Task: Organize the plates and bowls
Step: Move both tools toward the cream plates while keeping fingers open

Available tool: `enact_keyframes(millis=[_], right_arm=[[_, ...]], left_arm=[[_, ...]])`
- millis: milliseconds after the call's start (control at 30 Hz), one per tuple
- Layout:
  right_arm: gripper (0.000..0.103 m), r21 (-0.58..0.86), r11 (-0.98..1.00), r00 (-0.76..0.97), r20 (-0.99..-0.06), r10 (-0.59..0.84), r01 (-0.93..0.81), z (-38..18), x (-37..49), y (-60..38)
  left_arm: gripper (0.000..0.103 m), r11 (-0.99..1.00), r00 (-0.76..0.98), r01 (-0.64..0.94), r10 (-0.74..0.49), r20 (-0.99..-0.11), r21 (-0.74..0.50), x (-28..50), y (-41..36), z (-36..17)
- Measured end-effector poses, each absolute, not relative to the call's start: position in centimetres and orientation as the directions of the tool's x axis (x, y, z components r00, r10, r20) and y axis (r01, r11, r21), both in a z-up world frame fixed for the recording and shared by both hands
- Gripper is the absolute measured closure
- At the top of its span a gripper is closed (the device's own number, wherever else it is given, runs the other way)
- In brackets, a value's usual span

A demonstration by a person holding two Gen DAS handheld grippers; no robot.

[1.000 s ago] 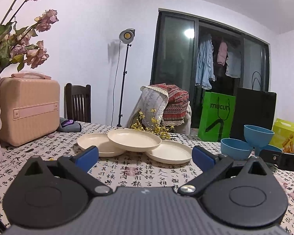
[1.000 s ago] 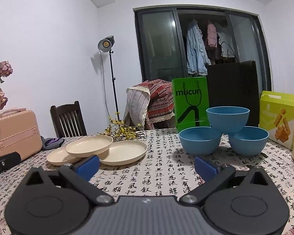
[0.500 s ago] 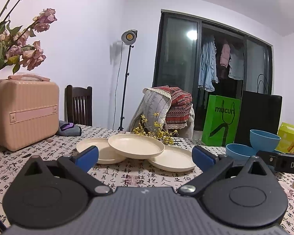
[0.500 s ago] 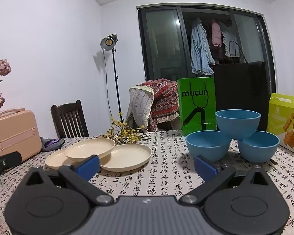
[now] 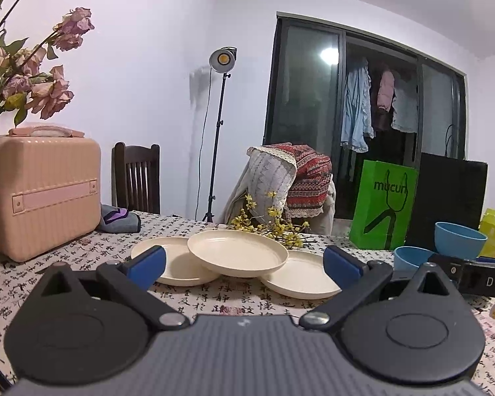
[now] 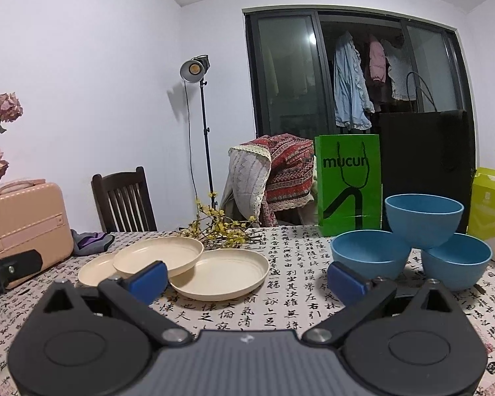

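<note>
Three cream plates lie on the table: a top plate [image 5: 237, 253] rests tilted across a left plate [image 5: 178, 269] and a right plate [image 5: 300, 279]. In the right wrist view the same top plate [image 6: 158, 255] overlaps the right plate [image 6: 224, 274]. Three blue bowls form a pile: a top bowl [image 6: 424, 219] sits on a left bowl [image 6: 369, 255] and a right bowl [image 6: 457, 260]. My left gripper [image 5: 244, 265] is open, just short of the plates. My right gripper [image 6: 247, 279] is open and holds nothing, between the plates and the bowls.
A pink case [image 5: 43, 191] and dried roses [image 5: 33, 76] stand at the left. Yellow flower twigs [image 6: 221, 231], a green bag [image 6: 348, 184], a black bag [image 6: 425, 165] and a yellow box [image 6: 491, 211] line the back. Chairs [image 6: 125, 201] stand behind the table [image 6: 297, 300].
Both grippers have advanced towards the dishes and dropped slightly; the plates and bowls look larger and nearer. Both stay open. No dish has moved.
</note>
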State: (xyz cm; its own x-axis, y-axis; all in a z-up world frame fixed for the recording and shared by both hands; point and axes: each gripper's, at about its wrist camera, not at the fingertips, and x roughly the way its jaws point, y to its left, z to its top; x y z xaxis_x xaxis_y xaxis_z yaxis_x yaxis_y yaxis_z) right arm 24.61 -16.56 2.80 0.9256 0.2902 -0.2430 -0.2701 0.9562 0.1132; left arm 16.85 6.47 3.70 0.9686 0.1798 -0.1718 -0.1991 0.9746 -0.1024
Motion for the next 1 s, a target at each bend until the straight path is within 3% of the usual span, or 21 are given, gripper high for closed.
enact_keyframes(millis=[1000], right_arm=[[0.0,0.126,0.959,0.911,-0.302,0.281,-0.255,2.8,32.4,-11.3]], left_arm=[[0.0,0.951,0.947,-0.261,0.218,-0.236,-0.168,24.0,10.6,4.6]])
